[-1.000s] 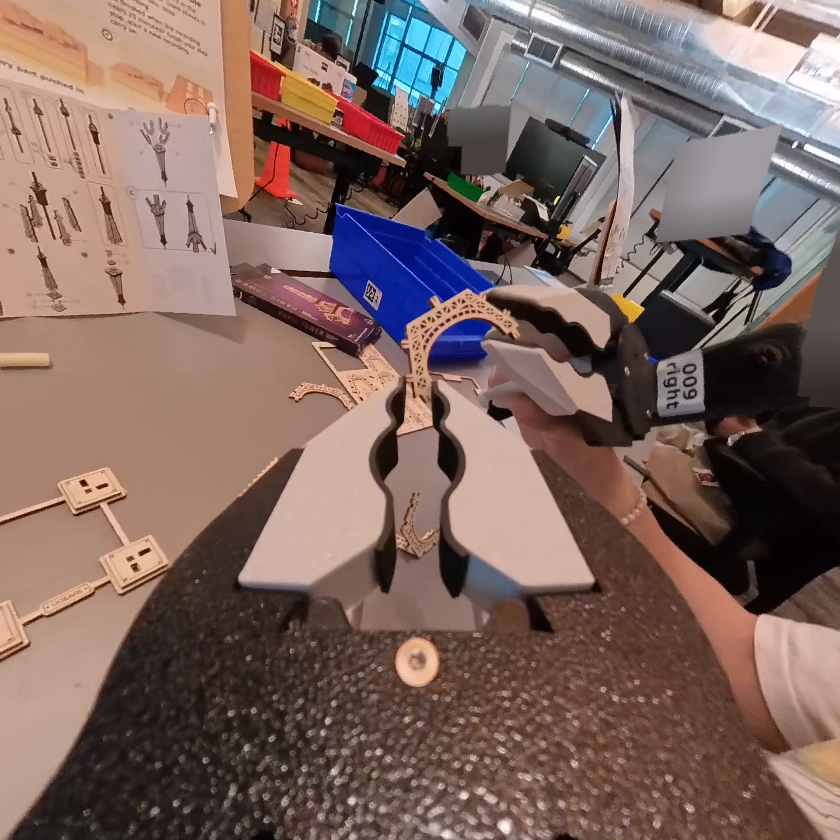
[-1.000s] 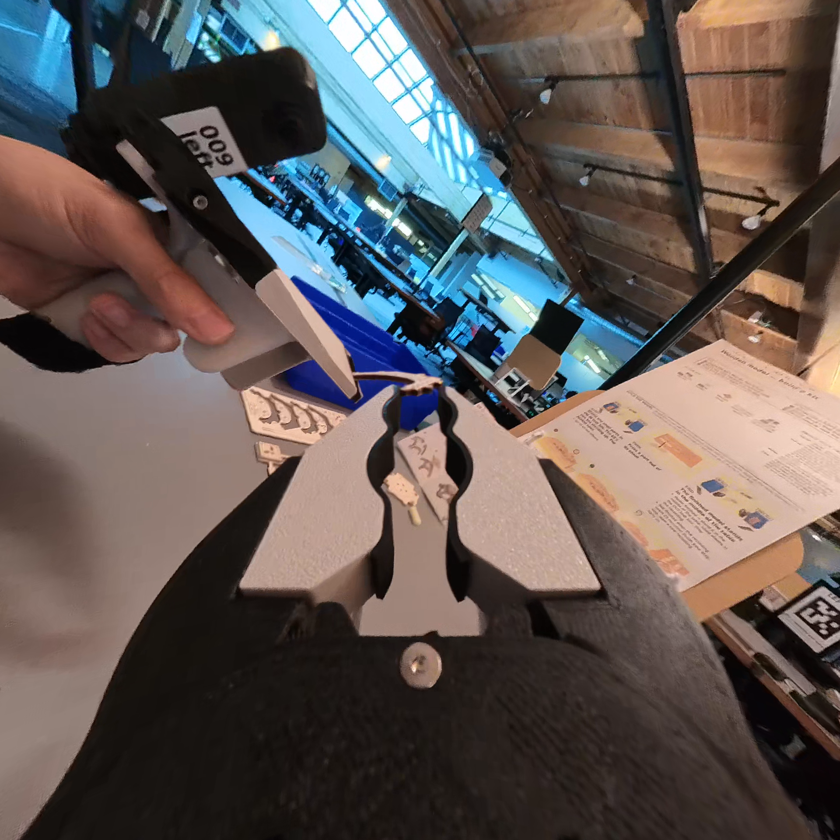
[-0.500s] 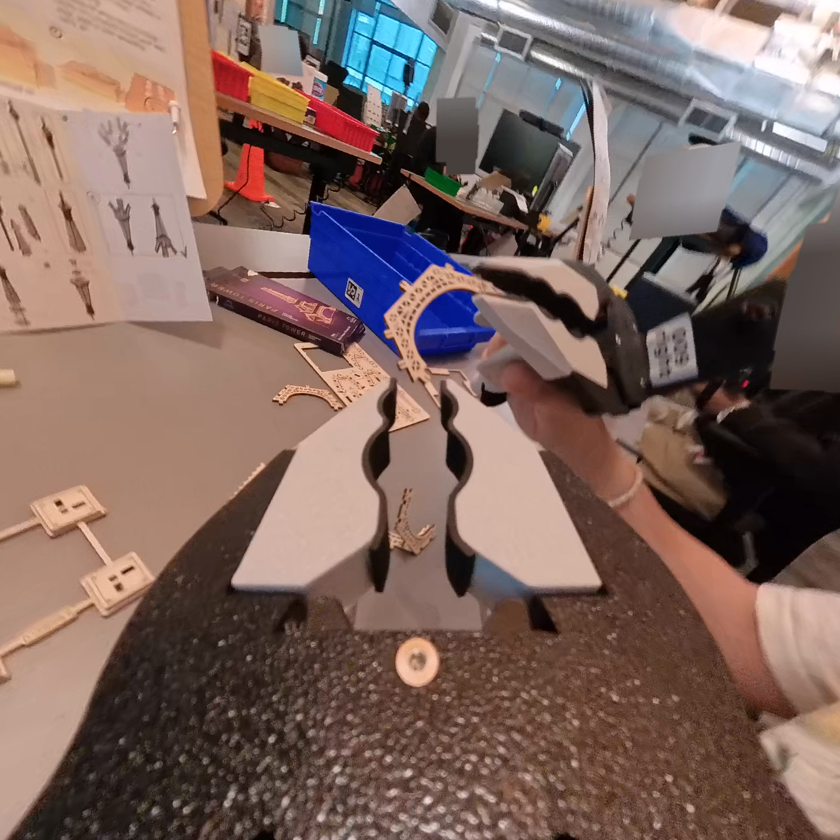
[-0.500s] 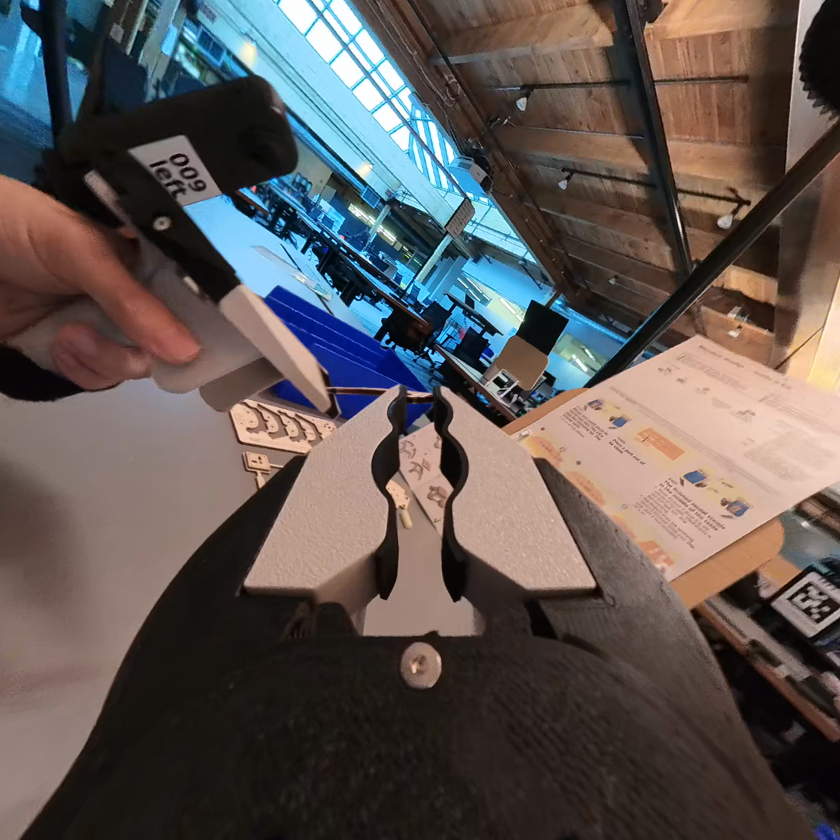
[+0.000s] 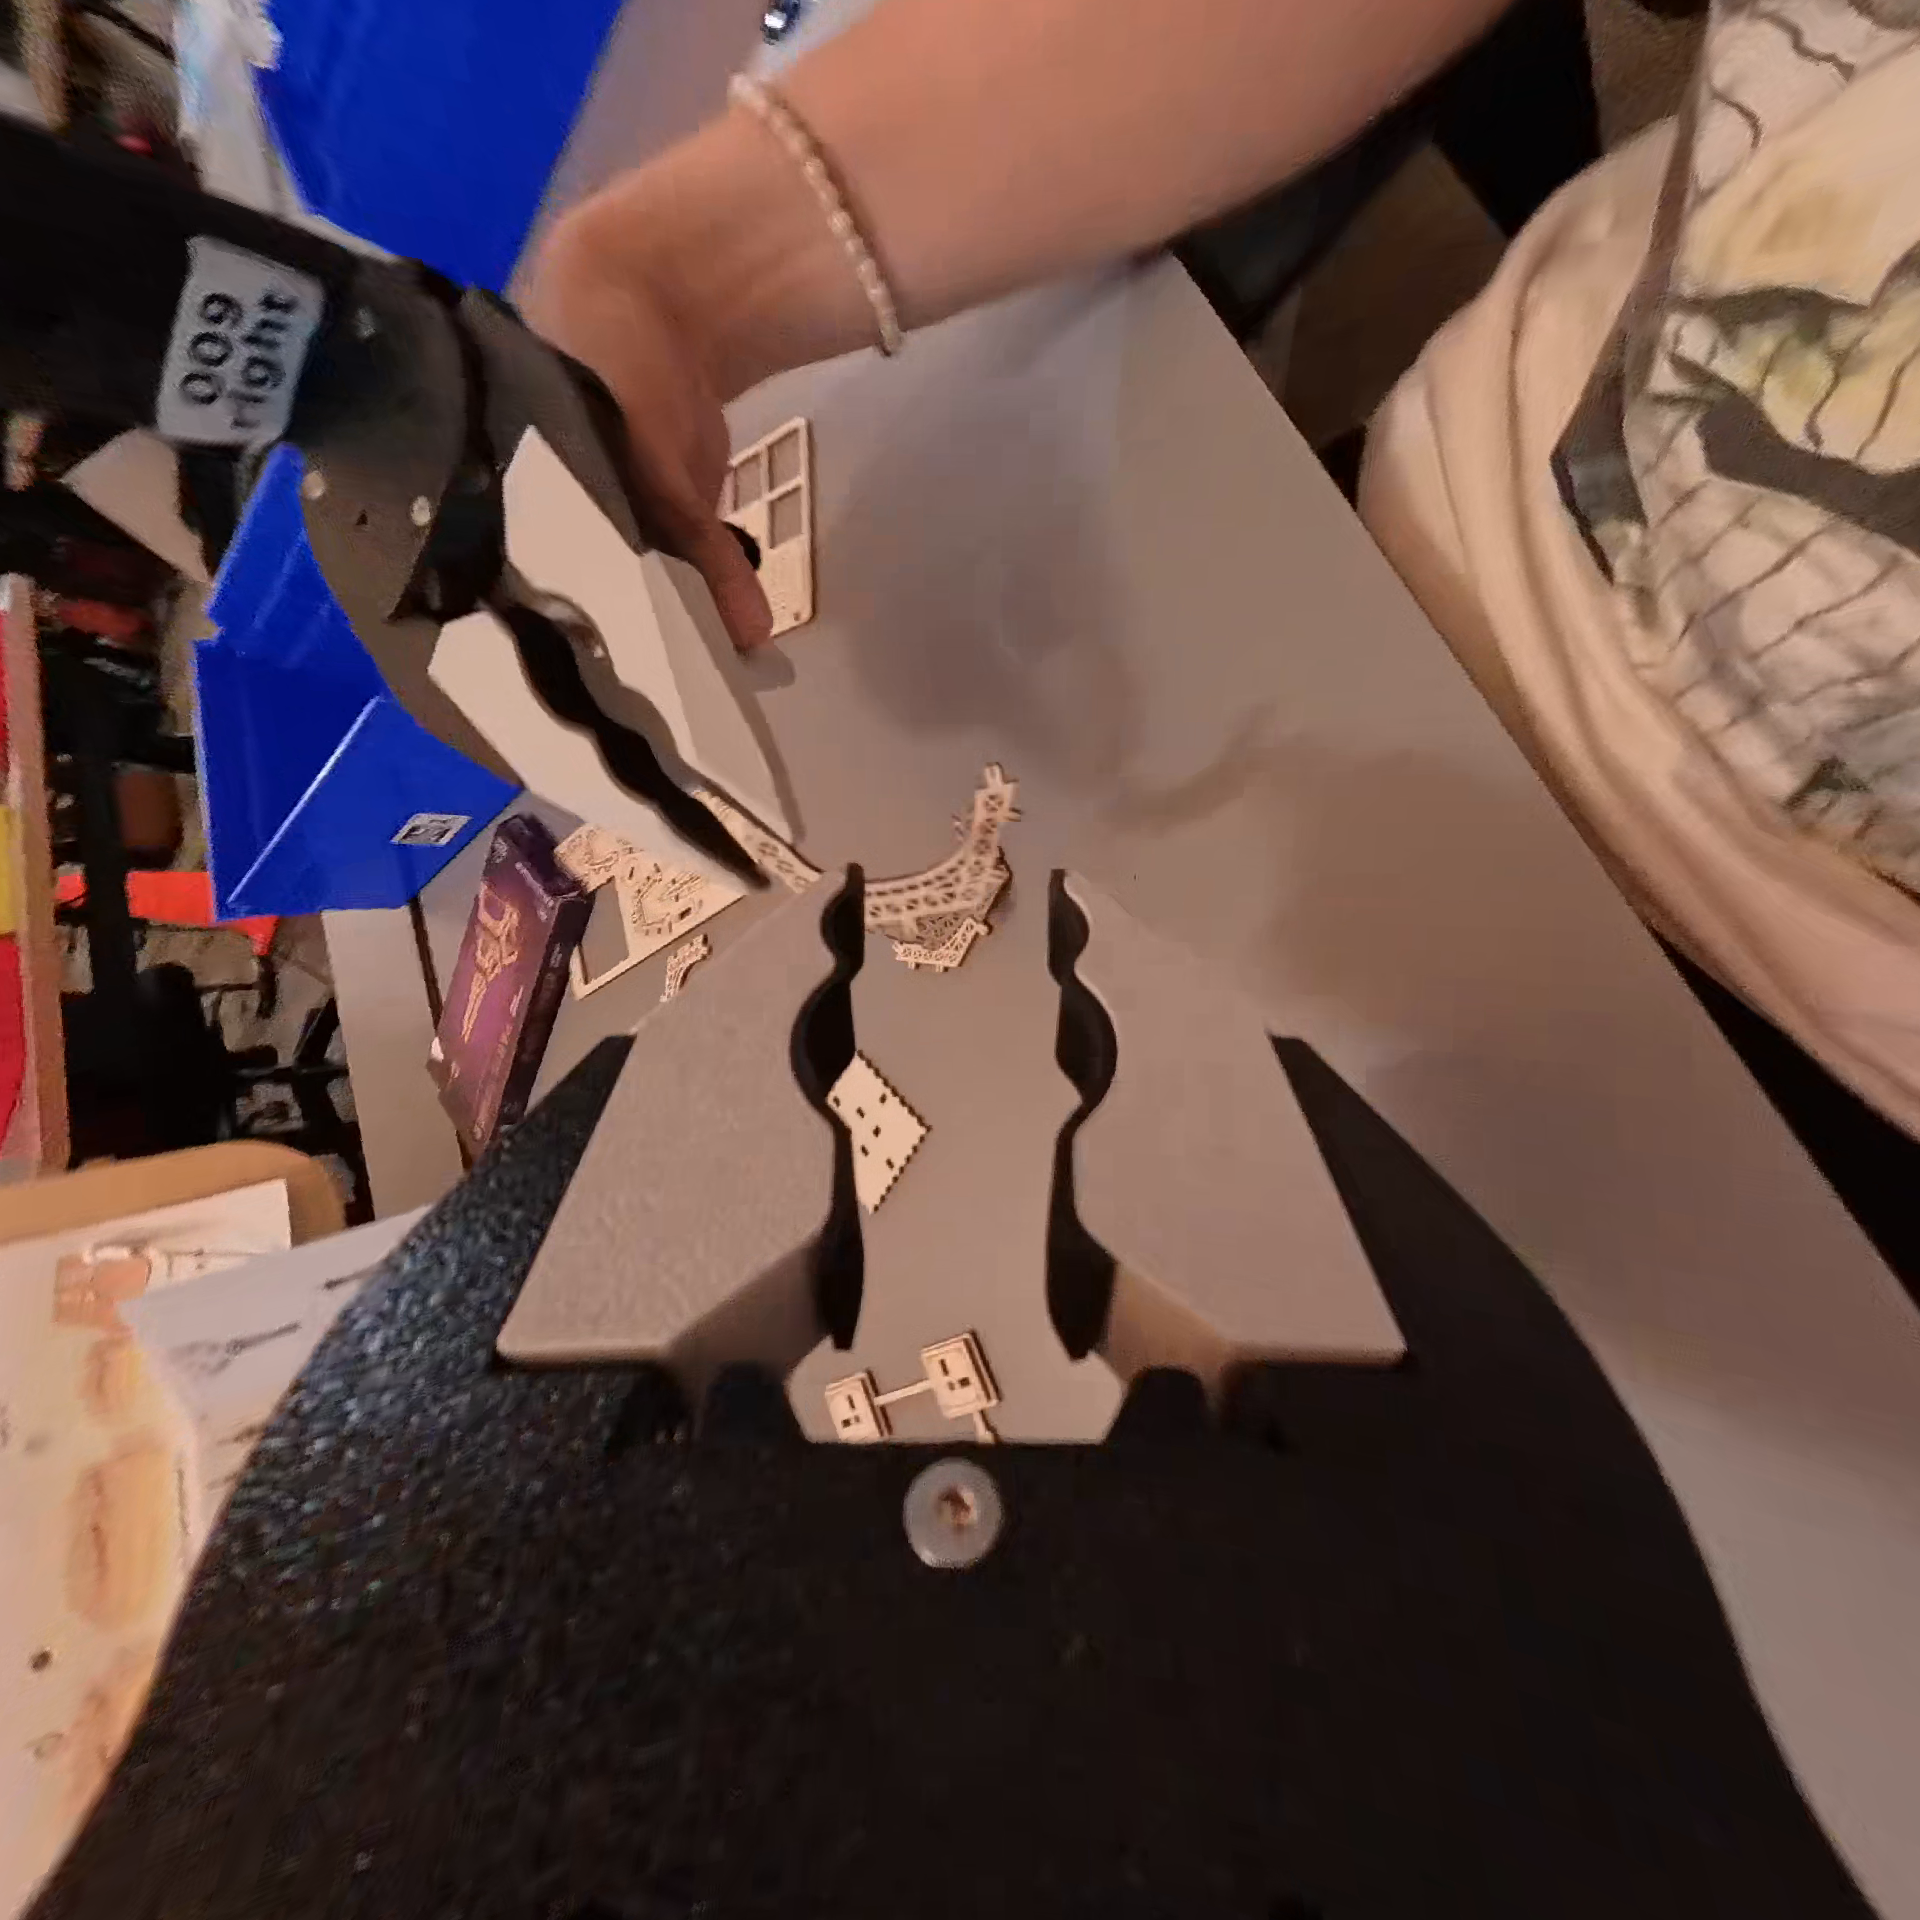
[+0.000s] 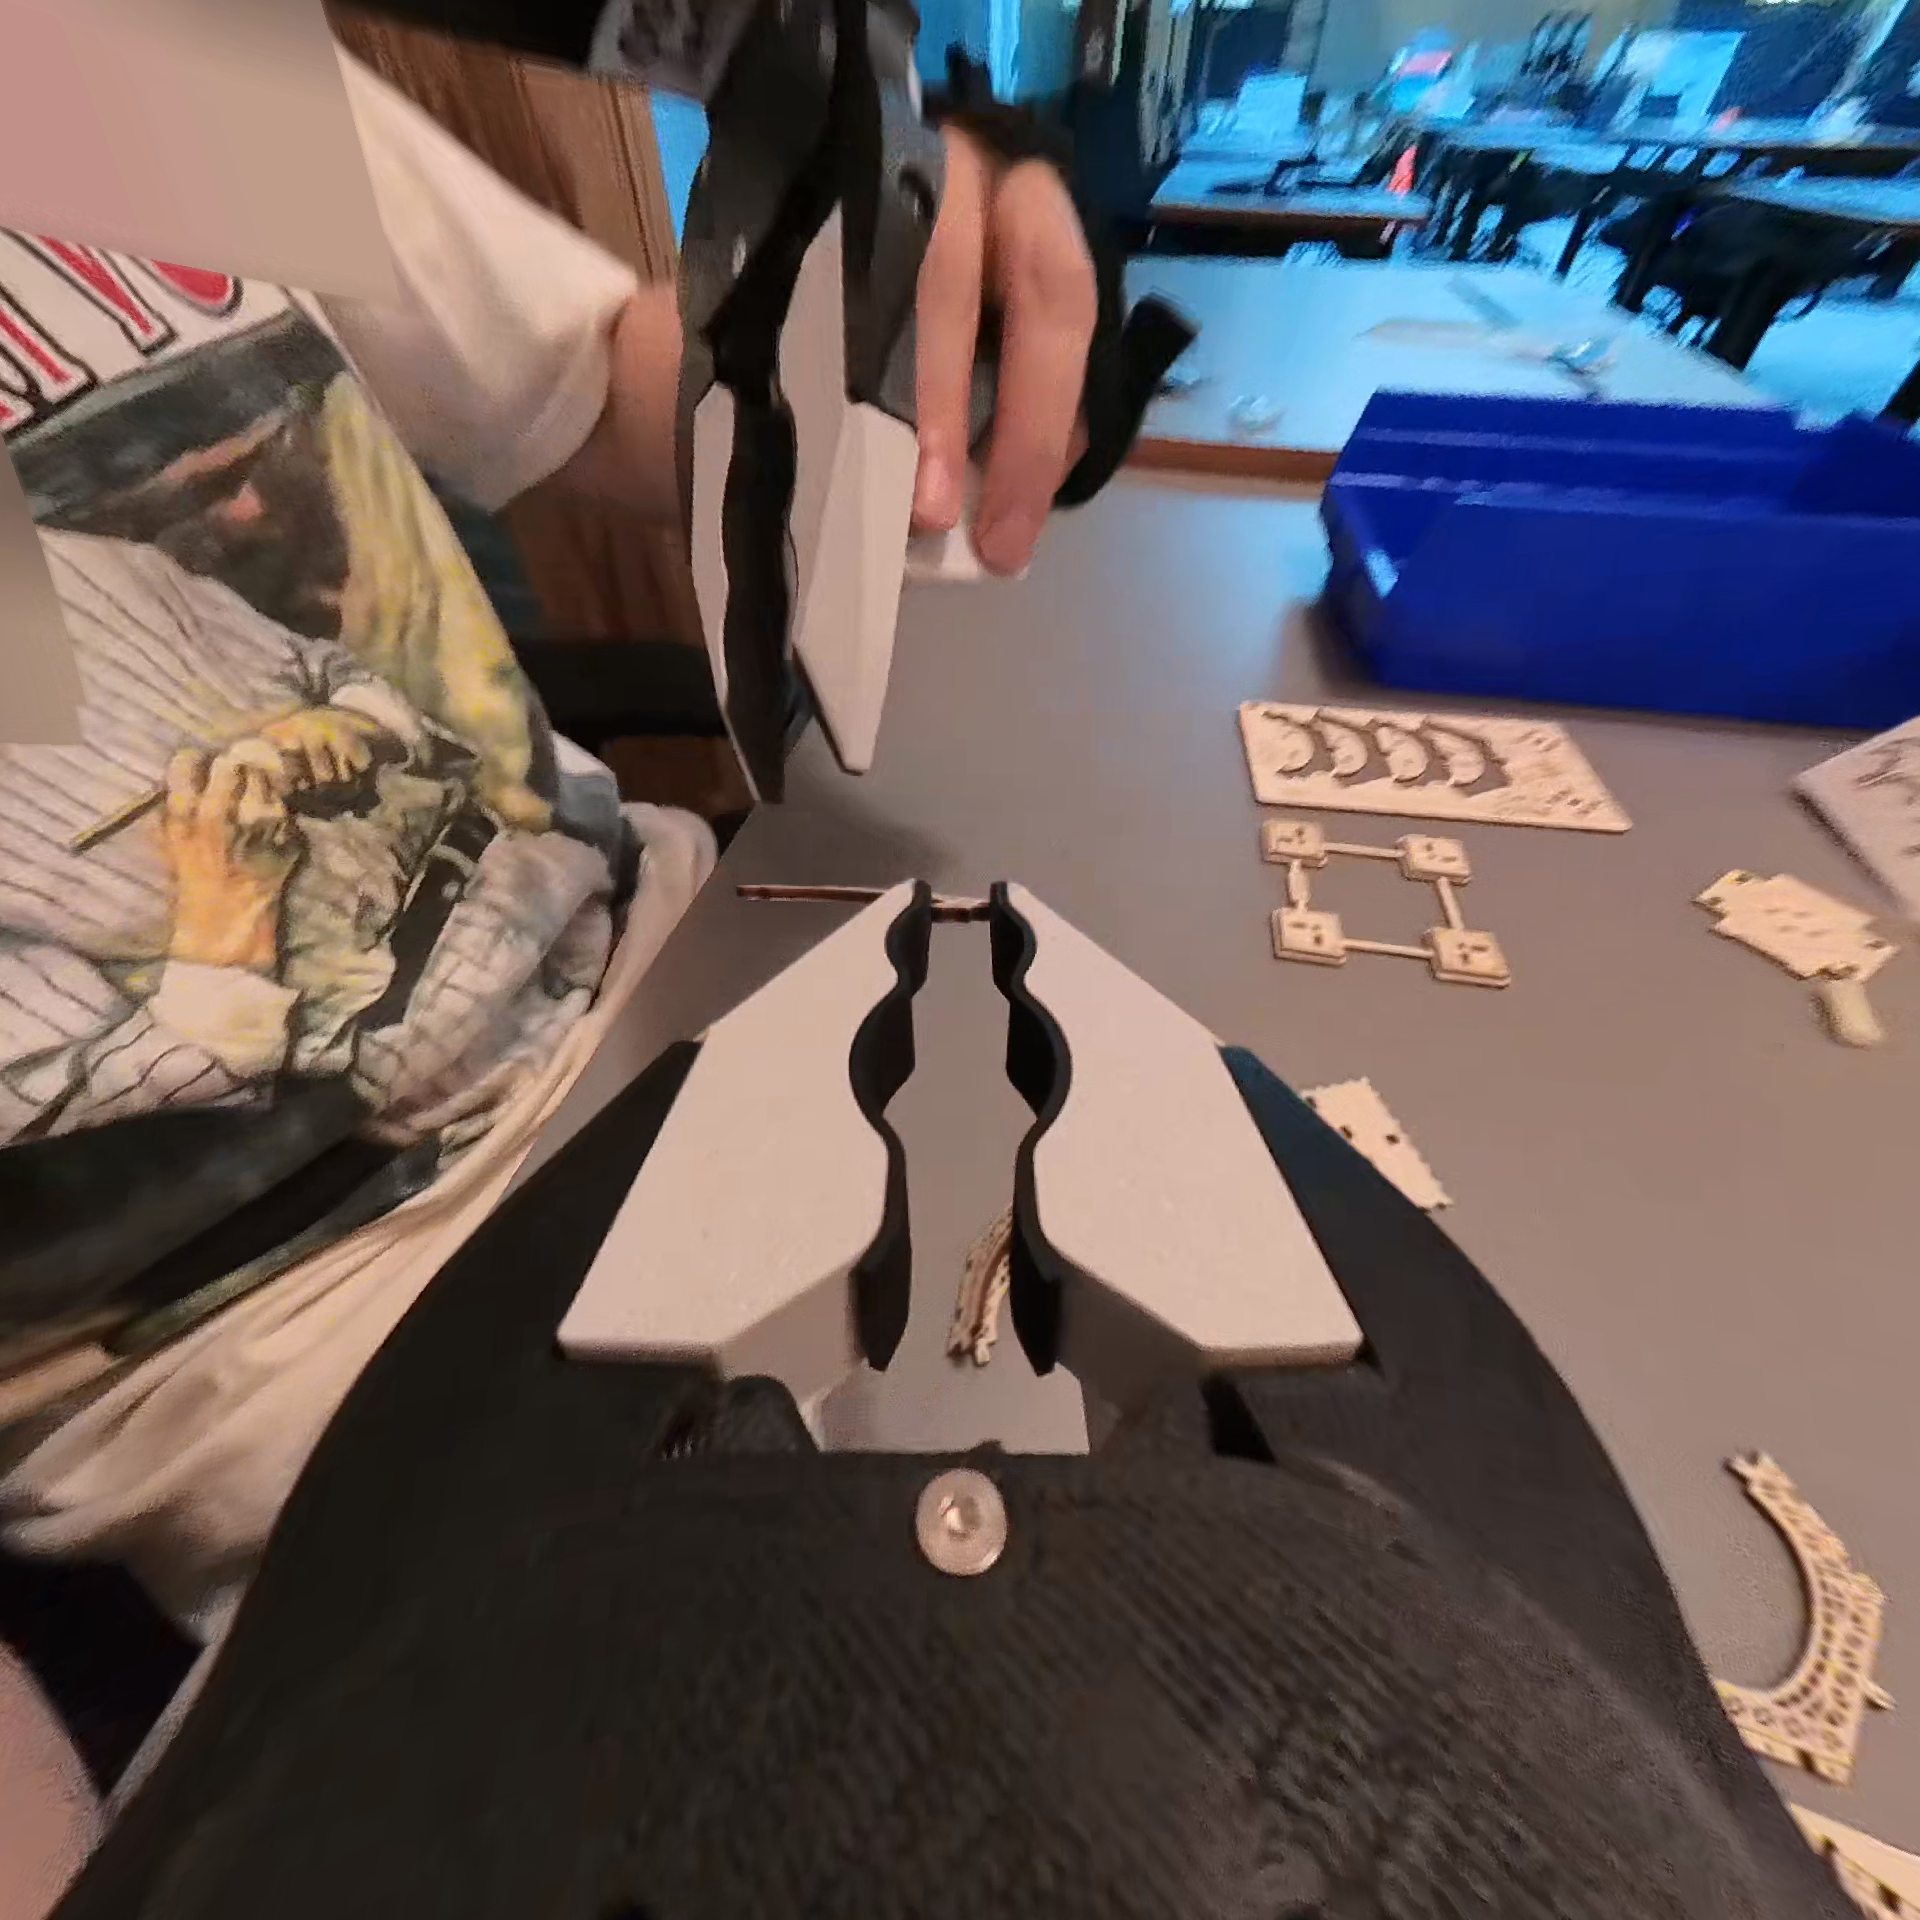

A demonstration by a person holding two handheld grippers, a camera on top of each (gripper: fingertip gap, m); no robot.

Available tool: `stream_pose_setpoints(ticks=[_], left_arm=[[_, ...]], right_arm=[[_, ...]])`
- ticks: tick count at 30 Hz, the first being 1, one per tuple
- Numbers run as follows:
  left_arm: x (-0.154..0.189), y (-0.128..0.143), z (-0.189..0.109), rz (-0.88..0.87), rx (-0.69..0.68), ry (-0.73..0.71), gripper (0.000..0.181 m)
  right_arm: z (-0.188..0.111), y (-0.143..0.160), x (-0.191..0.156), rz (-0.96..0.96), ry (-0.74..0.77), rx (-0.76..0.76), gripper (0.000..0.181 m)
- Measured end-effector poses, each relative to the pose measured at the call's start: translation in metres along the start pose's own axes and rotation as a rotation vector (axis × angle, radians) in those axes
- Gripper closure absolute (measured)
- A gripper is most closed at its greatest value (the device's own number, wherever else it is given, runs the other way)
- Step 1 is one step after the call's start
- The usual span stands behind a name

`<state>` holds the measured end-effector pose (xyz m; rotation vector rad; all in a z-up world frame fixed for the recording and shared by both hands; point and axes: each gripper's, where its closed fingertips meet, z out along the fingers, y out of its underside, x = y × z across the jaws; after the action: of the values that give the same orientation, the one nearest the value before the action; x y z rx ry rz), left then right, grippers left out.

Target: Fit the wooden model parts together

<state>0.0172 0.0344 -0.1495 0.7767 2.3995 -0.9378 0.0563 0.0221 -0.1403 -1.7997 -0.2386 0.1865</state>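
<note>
left gripper (image 5: 951, 883): released, empty | right gripper (image 6: 954, 902): clenched on wooden arch piece (image 5: 940, 894) edge-on between tips | above grey table (image 5: 1195, 644)

My left gripper's (image 5: 951, 914) finger (image 5: 717, 1122) hides part of the perforated wooden plate (image 5: 883, 1127). The square-pad frame (image 5: 914, 1387) is half hidden behind my housing. The blue bin (image 5: 312, 748) is blurred and partly hidden by my right gripper (image 5: 774, 852). In the right wrist view, the arch piece (image 6: 1813, 1642) is cut off by my housing, the wooden part (image 6: 862, 896) in my jaws shows edge-on only, and the far room is blurred.
</note>
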Motion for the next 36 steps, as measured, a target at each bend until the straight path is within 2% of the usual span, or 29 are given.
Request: stream_pose_setpoints(ticks=[5,9,13,21,22,24,26,29,31,34,36], left_arm=[[0.011,-0.008,0.014,0.058,-0.018,0.186,0.155],[0.009,-0.003,0.022,0.084,-0.064,0.210,0.169],[0.020,0.000,0.024,0.058,-0.083,0.294,0.167],[0.010,0.001,0.033,0.071,-0.088,0.227,0.177],[0.005,0.002,0.033,0.051,-0.088,0.199,0.177],[-0.004,0.007,0.033,-0.008,-0.083,0.145,0.177],[-0.015,0.010,0.032,-0.088,-0.034,0.082,0.177],[-0.032,0.021,0.031,-0.256,0.041,-0.014,0.177],[-0.037,0.030,0.033,-0.381,0.100,-0.033,0.177],[-0.038,0.044,0.043,-0.530,0.192,-0.008,0.177],[-0.033,0.054,0.051,-0.620,0.239,0.047,0.177]], right_arm=[[0.008,0.001,-0.004,0.023,-0.040,-0.004,0.172],[0.010,0.008,-0.007,0.023,-0.059,-0.044,0.172],[0.010,0.002,-0.009,0.034,-0.083,-0.005,0.172],[0.007,0.005,-0.002,0.065,-0.046,-0.007,0.172],[0.003,0.005,0.003,0.067,-0.011,-0.003,0.171],[-0.010,0.001,0.016,0.060,0.094,0.015,0.152],[-0.026,0.000,0.023,0.070,0.178,0.010,0.153],[-0.041,0.016,0.027,0.150,0.261,-0.074,0.148],[-0.039,0.033,0.025,0.280,0.251,-0.148,0.148],[-0.018,0.064,0.016,0.497,0.182,-0.274,0.150],[-0.008,0.086,0.012,0.554,0.154,-0.357,0.149]])
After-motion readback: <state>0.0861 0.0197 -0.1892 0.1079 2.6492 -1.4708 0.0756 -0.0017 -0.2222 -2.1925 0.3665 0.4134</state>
